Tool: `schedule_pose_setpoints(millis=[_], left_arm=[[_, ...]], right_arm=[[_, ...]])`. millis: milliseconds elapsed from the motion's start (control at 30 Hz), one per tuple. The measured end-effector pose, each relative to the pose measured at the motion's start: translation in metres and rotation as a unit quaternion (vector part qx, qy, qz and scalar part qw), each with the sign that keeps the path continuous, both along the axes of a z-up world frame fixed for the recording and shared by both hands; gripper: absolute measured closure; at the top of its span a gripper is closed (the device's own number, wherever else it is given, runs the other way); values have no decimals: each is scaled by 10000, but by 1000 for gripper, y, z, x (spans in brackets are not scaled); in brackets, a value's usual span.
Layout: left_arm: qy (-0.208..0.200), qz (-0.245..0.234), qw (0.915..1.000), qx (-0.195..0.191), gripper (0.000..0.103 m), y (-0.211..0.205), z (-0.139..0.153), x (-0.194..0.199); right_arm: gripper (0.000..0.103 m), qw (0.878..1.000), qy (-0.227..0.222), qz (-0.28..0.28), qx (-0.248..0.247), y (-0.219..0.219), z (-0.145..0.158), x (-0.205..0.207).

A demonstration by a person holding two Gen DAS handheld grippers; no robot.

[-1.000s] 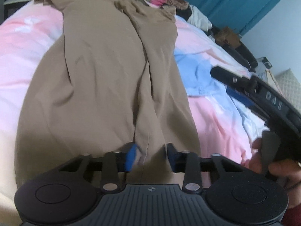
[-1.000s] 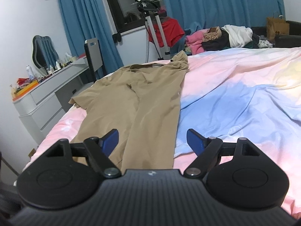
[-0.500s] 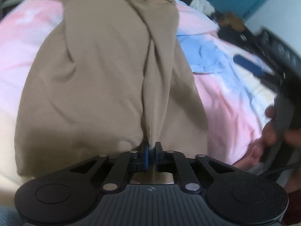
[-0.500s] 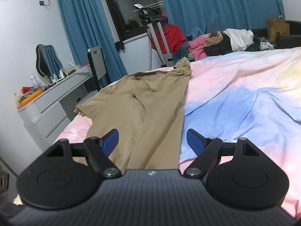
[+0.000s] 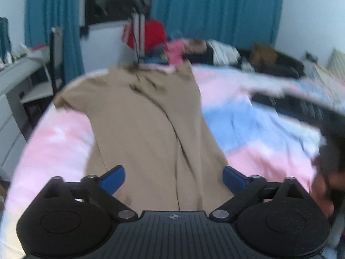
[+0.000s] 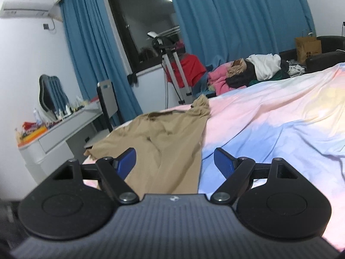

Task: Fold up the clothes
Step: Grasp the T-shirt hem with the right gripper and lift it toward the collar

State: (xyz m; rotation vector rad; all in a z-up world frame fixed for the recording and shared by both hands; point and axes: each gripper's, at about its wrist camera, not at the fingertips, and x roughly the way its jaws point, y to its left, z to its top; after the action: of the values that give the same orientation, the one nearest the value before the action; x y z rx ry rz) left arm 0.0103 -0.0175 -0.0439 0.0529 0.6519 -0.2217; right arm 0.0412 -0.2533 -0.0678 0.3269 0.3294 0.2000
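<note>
A tan garment (image 5: 146,125) lies spread lengthwise on the pink and blue bedspread (image 5: 258,125), with one long fold running down its middle. My left gripper (image 5: 173,178) is open and empty above the garment's near hem. The right gripper shows blurred at the right edge of the left wrist view (image 5: 332,133), held in a hand. In the right wrist view the garment (image 6: 168,146) lies ahead on the left of the bed (image 6: 269,129). My right gripper (image 6: 174,163) is open and empty over the garment's near right edge.
A heap of other clothes (image 6: 248,73) lies at the far end of the bed. A tripod (image 6: 172,69) with a red cloth stands by the window. A white dresser (image 6: 56,133) and a chair (image 6: 105,99) stand to the left of the bed. Blue curtains hang behind.
My left gripper was shut on the garment's fold half a second ago; now it is open, lifted and tilted up. The right gripper has also tilted up and stays open.
</note>
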Motion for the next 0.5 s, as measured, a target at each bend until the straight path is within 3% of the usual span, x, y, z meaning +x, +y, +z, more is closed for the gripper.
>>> schedule_pose_setpoints(millis=[133,367,500], left_arm=[[-304,6,9995,7,0,2,31,14],[-330,71,9987,-384,0,18,19,30],[-452,459,9976,-269,0,48,13,29]], right_arm=[[22,9999,-34,16,-164,-6,4,-1],[22,9987,138,390,-288,4,12,13],[22,9957,65,678,-621,33,29,36]])
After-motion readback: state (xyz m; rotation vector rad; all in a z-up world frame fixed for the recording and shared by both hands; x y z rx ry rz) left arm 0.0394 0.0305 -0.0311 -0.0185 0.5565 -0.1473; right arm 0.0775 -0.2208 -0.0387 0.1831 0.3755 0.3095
